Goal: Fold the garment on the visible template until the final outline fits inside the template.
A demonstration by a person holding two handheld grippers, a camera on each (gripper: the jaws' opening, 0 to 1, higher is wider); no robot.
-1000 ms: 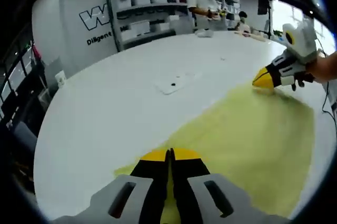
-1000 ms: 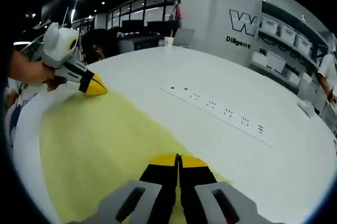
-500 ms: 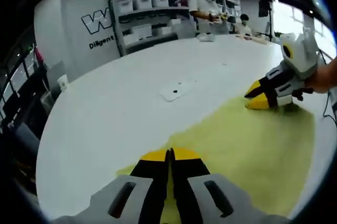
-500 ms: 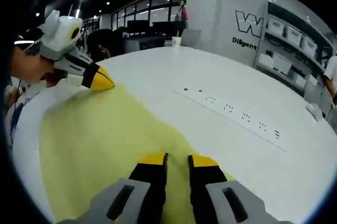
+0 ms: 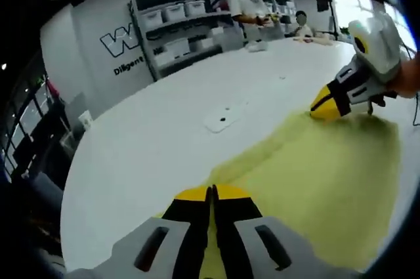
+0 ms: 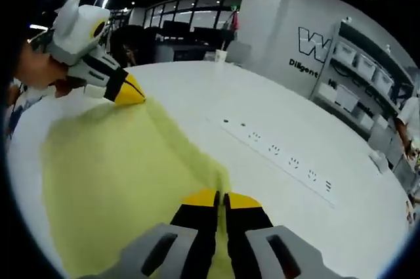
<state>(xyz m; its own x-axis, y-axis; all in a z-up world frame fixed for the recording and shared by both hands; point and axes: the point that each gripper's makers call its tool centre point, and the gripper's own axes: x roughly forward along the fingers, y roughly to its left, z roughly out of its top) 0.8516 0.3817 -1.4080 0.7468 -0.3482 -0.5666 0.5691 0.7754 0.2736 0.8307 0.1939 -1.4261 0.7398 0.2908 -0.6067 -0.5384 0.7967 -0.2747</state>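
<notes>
Left gripper view: left gripper [image 5: 211,193] low in front, jaws clenched on the near edge of the yellow garment [image 5: 321,180], spread flat over the white tabletop [image 5: 164,134]. Right gripper [image 5: 323,104] at the right, held by a hand [image 5: 403,79], yellow tips pressed together at the garment's far corner. Small flat plate [image 5: 222,121] set in the tabletop beyond the cloth. Shelving rack [image 5: 180,26] at the wall, loaded with pale storage bins [image 5: 174,11], contents hidden.

Right gripper view: right gripper [image 6: 220,199] with jaws clamped on a raised ridge of the garment [image 6: 111,174]. Left gripper [image 6: 131,92] at upper left, tips closed on the opposite corner. Row of power sockets [image 6: 279,152] along the tabletop [image 6: 295,187], well apart from the cloth. Bins [image 6: 357,69] on shelves at right.
</notes>
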